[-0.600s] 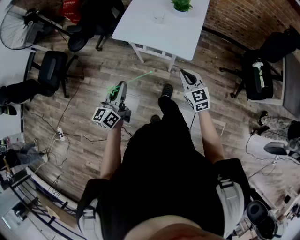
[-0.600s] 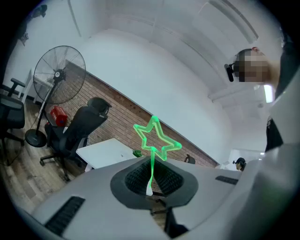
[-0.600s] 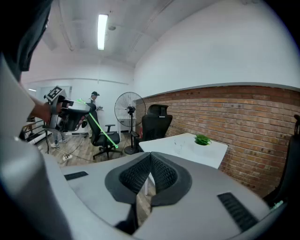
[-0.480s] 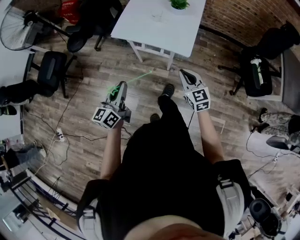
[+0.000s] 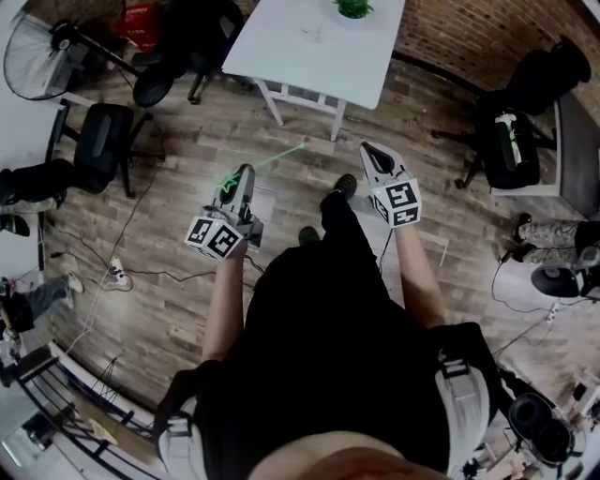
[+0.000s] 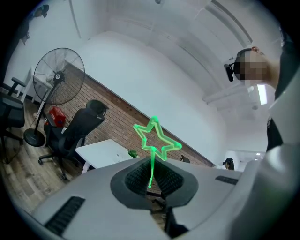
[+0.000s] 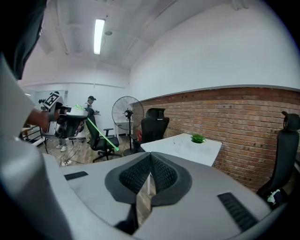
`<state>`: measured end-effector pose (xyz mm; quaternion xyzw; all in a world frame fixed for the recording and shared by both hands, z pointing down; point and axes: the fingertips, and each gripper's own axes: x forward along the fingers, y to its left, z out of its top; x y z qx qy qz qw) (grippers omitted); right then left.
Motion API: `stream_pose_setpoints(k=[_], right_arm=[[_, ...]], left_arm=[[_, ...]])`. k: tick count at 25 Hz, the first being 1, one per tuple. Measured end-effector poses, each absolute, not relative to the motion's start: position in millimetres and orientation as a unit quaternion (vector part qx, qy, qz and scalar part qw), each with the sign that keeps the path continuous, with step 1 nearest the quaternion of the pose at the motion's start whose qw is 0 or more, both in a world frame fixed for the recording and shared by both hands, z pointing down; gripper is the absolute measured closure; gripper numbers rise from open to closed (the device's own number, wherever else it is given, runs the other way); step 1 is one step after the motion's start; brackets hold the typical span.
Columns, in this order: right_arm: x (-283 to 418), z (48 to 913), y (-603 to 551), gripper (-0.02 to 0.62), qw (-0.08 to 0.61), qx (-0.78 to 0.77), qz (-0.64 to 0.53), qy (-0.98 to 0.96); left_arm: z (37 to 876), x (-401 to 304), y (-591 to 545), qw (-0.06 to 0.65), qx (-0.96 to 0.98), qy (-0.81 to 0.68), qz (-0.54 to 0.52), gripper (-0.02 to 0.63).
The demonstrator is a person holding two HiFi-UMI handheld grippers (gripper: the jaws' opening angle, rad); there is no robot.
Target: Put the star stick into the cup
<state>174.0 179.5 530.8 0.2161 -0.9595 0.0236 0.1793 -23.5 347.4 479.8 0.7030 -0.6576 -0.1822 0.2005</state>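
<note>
In the left gripper view a glowing green star stick (image 6: pixel 154 138) stands up from between the pads, and my left gripper (image 6: pixel 151 177) is shut on its thin shaft just below the star. From the head view, the left gripper (image 5: pixel 241 176) is held over the wooden floor, and the star stick (image 5: pixel 272 159) slants from it toward the table. A small clear cup (image 5: pixel 312 31) stands on the white table (image 5: pixel 281 52) ahead. To the right my right gripper (image 5: pixel 371 153) is level with the left one; its pads (image 7: pixel 161 174) meet with nothing between them.
A potted plant (image 5: pixel 354 7) sits on the table beside the cup. Black office chairs (image 5: pixel 105 136) and a floor fan (image 5: pixel 37 56) stand to the left, and another chair (image 5: pixel 511 141) to the right. Cables and a power strip (image 5: pixel 117 272) lie on the floor at left.
The person's feet have shifted a little on the floor and the view has drifted slightly. Both grippers keep their places and the left one still holds the star stick.
</note>
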Motion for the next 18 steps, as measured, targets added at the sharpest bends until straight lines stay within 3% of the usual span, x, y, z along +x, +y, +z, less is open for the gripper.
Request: stream_pose_setpoints(k=[18], right_arm=[[176.0, 524.4, 189.3, 0.597, 0.197, 0.225, -0.011, -0.954]], left_arm=[[466.2, -24.4, 349.3, 0.182, 0.713, -0.653, -0.178, 0.579]])
